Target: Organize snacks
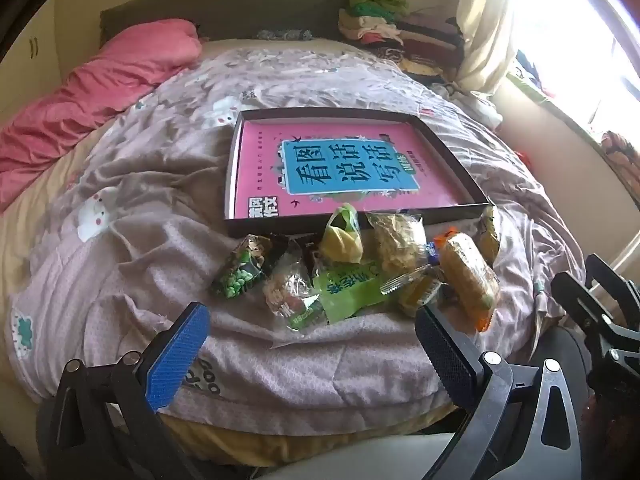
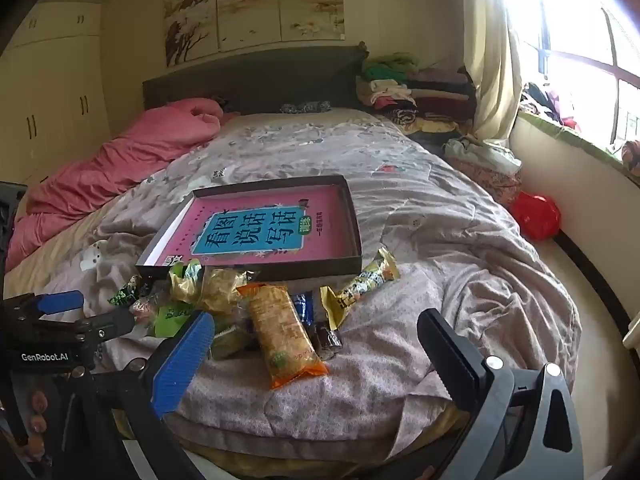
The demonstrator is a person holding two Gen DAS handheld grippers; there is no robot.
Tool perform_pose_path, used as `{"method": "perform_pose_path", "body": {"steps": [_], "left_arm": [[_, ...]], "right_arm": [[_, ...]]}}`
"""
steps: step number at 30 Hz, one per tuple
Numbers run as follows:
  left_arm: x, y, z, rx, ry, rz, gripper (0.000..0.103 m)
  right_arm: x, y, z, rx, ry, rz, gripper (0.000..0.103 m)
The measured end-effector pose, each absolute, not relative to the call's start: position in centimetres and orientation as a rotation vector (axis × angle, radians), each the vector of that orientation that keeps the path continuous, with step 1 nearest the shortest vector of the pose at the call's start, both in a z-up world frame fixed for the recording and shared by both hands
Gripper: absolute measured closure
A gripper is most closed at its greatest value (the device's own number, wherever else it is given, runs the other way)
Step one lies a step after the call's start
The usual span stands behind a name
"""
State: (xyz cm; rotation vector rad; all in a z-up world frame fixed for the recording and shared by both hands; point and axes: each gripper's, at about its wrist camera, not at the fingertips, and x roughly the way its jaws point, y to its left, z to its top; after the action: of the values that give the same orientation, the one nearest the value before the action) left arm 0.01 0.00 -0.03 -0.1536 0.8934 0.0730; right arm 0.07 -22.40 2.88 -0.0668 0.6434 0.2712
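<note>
Your left gripper (image 1: 312, 344) is spread as wide as it goes and holds nothing; it hangs over the near edge of the bed (image 1: 280, 380), with bare quilt between its fingers. Your right gripper (image 2: 316, 354) is just as wide and also empty, over the same near edge, further to the right.

Just beyond the fingertips, the snacks (image 1: 360, 268) lie in a loose heap on the quilt, close to the near edge. At the left of the heap is a packet of green peas (image 1: 240, 272), next to it a clear wrapper (image 1: 288, 292) and a green packet (image 1: 352, 284). At the right, the long orange-ended bar (image 2: 286, 332) lies nearest your right gripper, overlapping a dark blue packet (image 2: 304, 308). A yellow packet (image 2: 360, 286) lies just right of those. How many smaller pieces are buried under the heap is hard to make out.

Behind the snacks, touching the back of the heap, sits 1 shallow dark tray (image 1: 440, 144) with a pink book (image 1: 344, 168) flat inside it, filling most of its floor.

Further off, a pink duvet (image 1: 100, 92) runs along the bed's left edge, folded clothes (image 2: 412, 96) are stacked at the far right corner, and a red bag (image 2: 536, 216) sits on the floor past the right edge.
</note>
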Motion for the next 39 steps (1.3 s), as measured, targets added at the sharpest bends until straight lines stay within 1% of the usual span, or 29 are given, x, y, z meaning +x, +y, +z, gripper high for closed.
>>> {"method": "perform_pose_path", "body": {"steps": [6, 11, 13, 39], "left_arm": [[0.6, -0.4, 0.6, -0.156, 0.897, 0.071, 0.001], [1.9, -0.6, 1.0, -0.158, 0.899, 0.071, 0.001], [-0.2, -0.5, 0.5, -0.142, 0.861, 0.047, 0.001], [-0.1, -0.8, 0.4, -0.147, 0.862, 0.038, 0.001]], "right_arm": [[-0.1, -22.5, 3.3, -0.061, 0.671, 0.269, 0.000], [0.2, -22.4, 2.5, -0.068, 0.663, 0.277, 0.000], [0.0, -22.2, 2.6, -0.070, 0.659, 0.275, 0.000], [0.3, -22.1, 2.5, -0.068, 0.669, 0.282, 0.000]]}}
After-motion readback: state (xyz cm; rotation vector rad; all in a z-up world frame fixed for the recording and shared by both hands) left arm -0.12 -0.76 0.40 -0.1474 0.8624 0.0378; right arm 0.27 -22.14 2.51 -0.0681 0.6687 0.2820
